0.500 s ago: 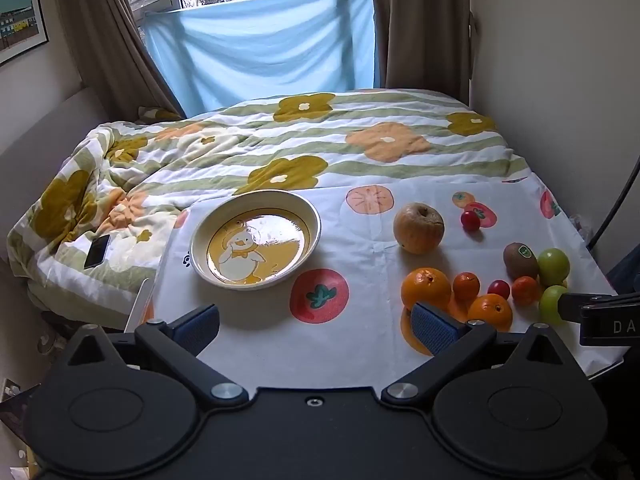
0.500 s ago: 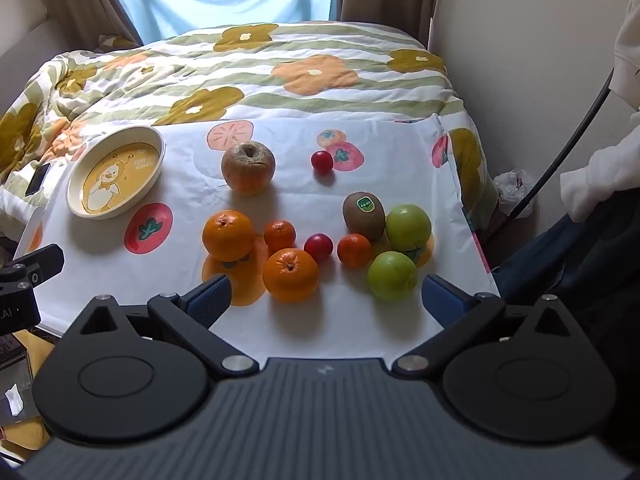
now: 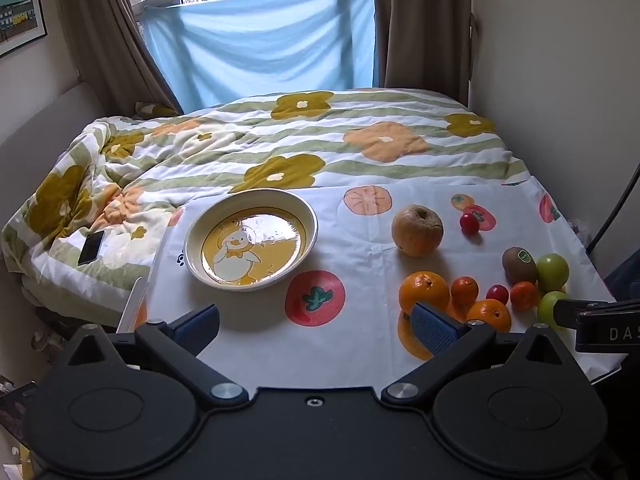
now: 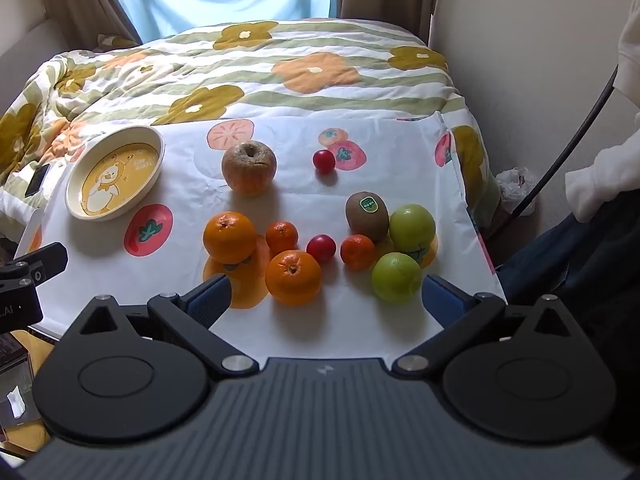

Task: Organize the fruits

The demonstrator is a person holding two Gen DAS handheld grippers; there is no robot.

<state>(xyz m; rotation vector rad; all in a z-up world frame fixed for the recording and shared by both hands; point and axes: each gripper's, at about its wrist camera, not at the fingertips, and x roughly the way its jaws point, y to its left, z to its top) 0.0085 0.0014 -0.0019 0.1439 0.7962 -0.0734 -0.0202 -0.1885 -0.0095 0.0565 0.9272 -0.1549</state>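
A cream plate with a duck picture point(image 3: 192, 236) point(image 4: 74, 184) lies empty on the white fruit-print cloth point(image 3: 360, 352). Loose fruit lies to its right: a brownish apple point(image 4: 249, 167), two oranges point(image 4: 229, 236) point(image 4: 293, 277), two small tangerines point(image 4: 282, 236) point(image 4: 357, 252), two cherry tomatoes point(image 4: 324, 160) point(image 4: 321, 247), a kiwi point(image 4: 367, 216) and two green apples point(image 4: 412, 227) point(image 4: 396, 277). My left gripper point(image 3: 316, 326) is open and empty, near the cloth's front edge below the plate. My right gripper point(image 4: 326, 300) is open and empty, just in front of the near orange and green apple.
The cloth lies on a bed with a flowered quilt point(image 3: 320, 148). A black phone point(image 3: 91, 247) lies on the quilt left of the plate. A wall stands close on the right, and a window with a blue sheet point(image 3: 260, 44) at the back.
Both grippers have hardly moved; the views are nearly the same. No fruit has moved.
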